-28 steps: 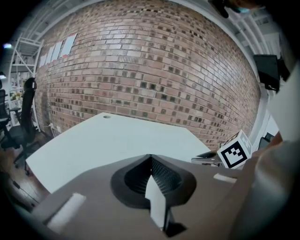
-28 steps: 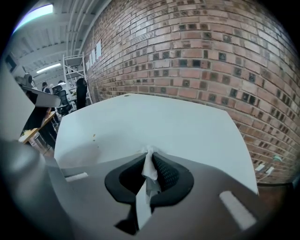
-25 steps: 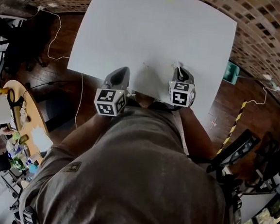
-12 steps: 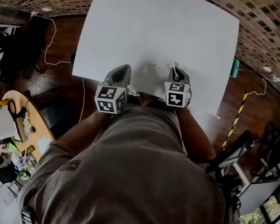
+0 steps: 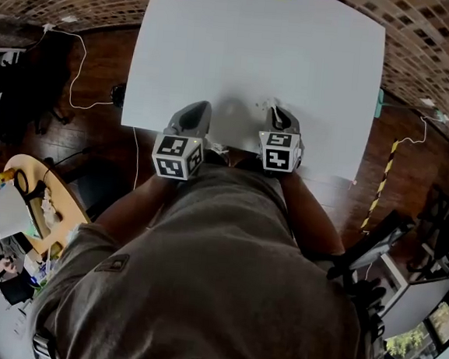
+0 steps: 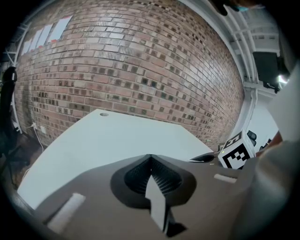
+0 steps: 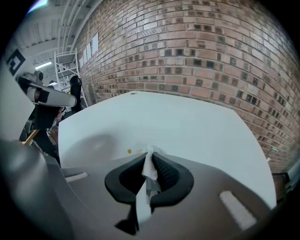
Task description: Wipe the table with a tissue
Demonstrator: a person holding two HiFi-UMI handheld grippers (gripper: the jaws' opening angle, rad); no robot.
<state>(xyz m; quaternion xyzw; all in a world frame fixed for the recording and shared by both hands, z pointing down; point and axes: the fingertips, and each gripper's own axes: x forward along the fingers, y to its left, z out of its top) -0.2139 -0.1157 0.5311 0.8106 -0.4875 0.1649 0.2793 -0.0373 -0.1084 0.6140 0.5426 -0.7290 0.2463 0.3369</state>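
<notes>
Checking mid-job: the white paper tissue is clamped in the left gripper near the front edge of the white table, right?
No. The white paper tissue is clamped in the right gripper, not the left gripper, whose jaws are shut on nothing; the right gripper view shows it. It is near the front edge of the white table.

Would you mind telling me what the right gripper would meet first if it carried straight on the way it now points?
Probably the table itself: the right gripper, shut on the tissue, seems to point slightly down at its top, before the brick wall.
</notes>
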